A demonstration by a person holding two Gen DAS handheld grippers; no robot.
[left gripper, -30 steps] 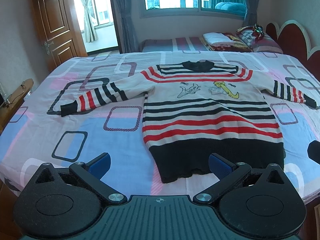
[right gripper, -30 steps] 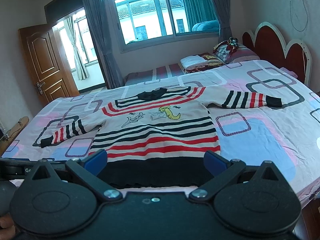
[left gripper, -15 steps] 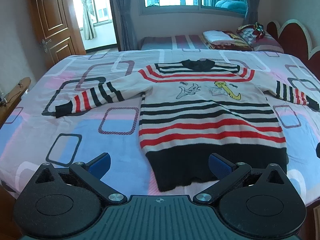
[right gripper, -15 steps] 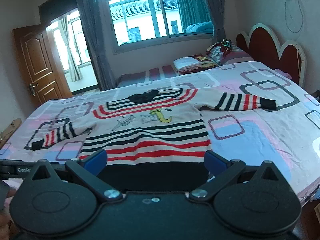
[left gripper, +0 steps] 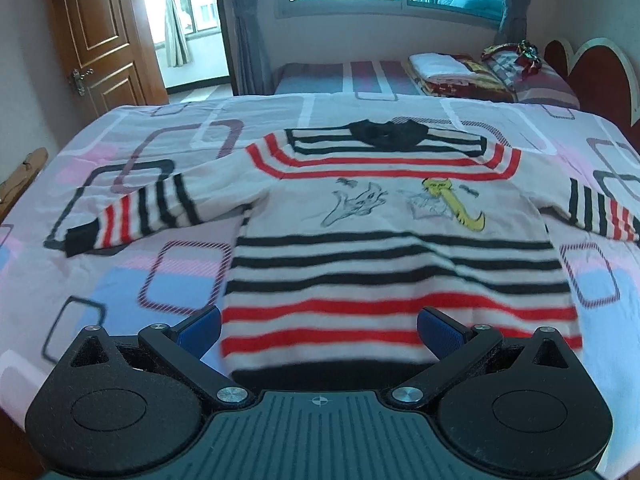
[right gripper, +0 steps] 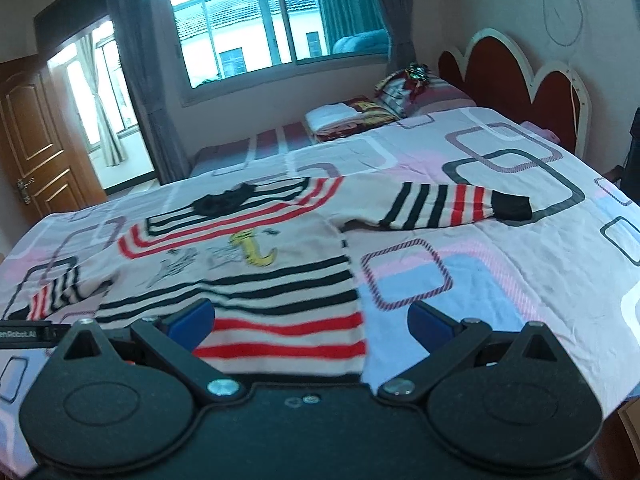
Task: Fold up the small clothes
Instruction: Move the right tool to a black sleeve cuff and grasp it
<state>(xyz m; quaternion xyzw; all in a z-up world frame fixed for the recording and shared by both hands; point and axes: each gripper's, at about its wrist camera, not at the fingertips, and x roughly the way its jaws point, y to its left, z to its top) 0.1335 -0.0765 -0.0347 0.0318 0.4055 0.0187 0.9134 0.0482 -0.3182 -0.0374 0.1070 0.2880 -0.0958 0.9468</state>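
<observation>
1. A striped sweater [left gripper: 392,248] lies flat on the bed [left gripper: 120,280], front up, with both sleeves spread out to the sides.
2. The left gripper [left gripper: 319,330] hangs over the sweater's bottom edge. Its jaws are wide apart and hold nothing.
3. The right gripper [right gripper: 310,322] hangs over the sweater's bottom right corner. Its jaws are wide apart too and hold nothing.
4. Folded blankets [right gripper: 348,118] sit on another bed by the window.

Black hand-held gripper [left gripper: 319,330] bodies, blue pads [left gripper: 200,329], apparently silver screws.
</observation>
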